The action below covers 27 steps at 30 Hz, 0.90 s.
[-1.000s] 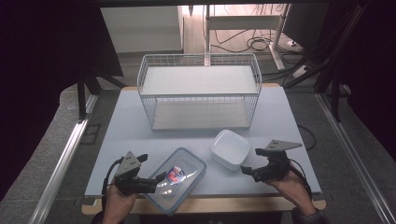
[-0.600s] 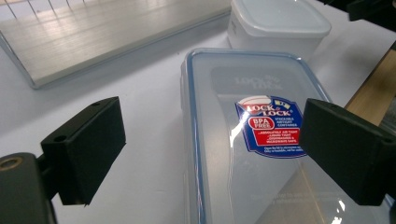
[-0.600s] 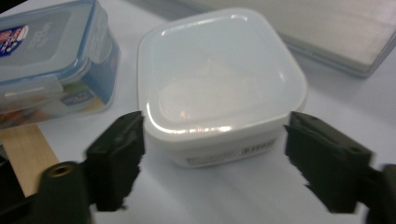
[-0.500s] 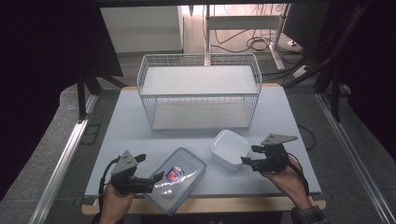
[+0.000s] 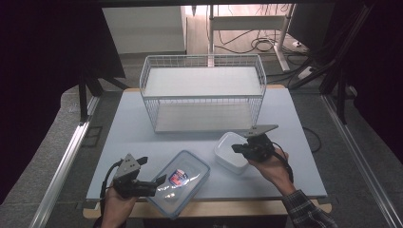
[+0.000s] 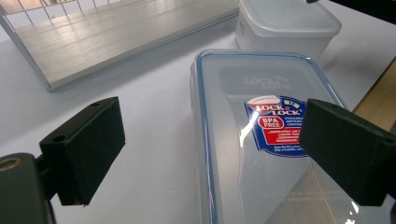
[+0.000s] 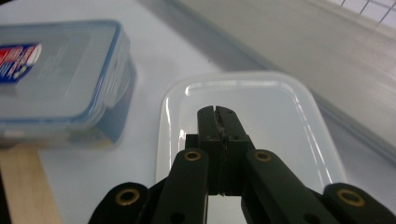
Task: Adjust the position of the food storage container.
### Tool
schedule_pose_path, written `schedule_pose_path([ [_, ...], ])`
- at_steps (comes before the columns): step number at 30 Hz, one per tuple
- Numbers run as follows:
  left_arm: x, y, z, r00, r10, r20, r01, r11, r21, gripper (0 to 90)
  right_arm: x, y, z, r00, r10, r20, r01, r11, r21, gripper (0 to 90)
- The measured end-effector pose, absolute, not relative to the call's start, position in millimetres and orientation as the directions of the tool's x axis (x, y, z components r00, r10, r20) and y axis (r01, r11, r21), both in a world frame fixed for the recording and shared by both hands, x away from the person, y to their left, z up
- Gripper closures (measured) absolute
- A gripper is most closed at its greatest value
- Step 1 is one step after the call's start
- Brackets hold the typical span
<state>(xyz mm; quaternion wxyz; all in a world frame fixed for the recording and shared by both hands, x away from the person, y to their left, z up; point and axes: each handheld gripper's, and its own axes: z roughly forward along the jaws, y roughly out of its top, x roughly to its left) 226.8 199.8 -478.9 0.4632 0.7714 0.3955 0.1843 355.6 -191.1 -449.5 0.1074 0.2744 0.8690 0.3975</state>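
Two plastic containers sit on the pale worktop, in front of a white wire basket that stands at its far side with its open face toward the person. Nearer the left lies the larger container, a clear lidded box with a blue seal and a red-and-blue label on its lid; it lies at a slant at the near edge of the worktop, one corner reaching out over the wooden strip there. Just beside it to the right, apart from it by a narrow gap, is the smaller white tub with a translucent lid. Left hand-held gripper is held low at the near left corner of the clear box; in the left gripper view its jaws are spread wide, one over the bare worktop and one over the label, with the box's long edge between them and nothing pinched. Right hand-held gripper hovers over the white tub's lid; in the right gripper view its jaws are pressed together, empty, pointing at the middle of that lid.
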Motion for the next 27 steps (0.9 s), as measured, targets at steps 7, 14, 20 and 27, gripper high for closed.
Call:
schedule_pose_path([
  [7, 227.2, 199.5, -480.0, 0.616, 0.784, -0.076, 0.442, -0.264, 0.857, 7.1, 374.7, -171.3, -453.5, -0.820, 0.567, 0.080, 0.419, 0.499, 0.758, 89.9],
  [14, 227.4, 200.2, -481.6, 0.615, 0.785, -0.073, 0.440, -0.265, 0.858, 7.1, 387.0, -136.1, -461.0, -0.834, 0.550, 0.034, 0.395, 0.553, 0.734, 89.8],
  [20, 228.8, 201.5, -483.9, 0.614, 0.784, -0.088, 0.449, -0.256, 0.856, 7.2, 398.6, -113.4, -472.0, -0.850, 0.527, -0.029, 0.371, 0.637, 0.676, 89.8],
  [27, 228.8, 203.3, -484.9, 0.613, 0.784, -0.098, 0.448, -0.242, 0.861, 7.3, 396.3, -113.0, -473.0, -0.861, 0.504, -0.068, 0.349, 0.683, 0.642, 89.9],
])
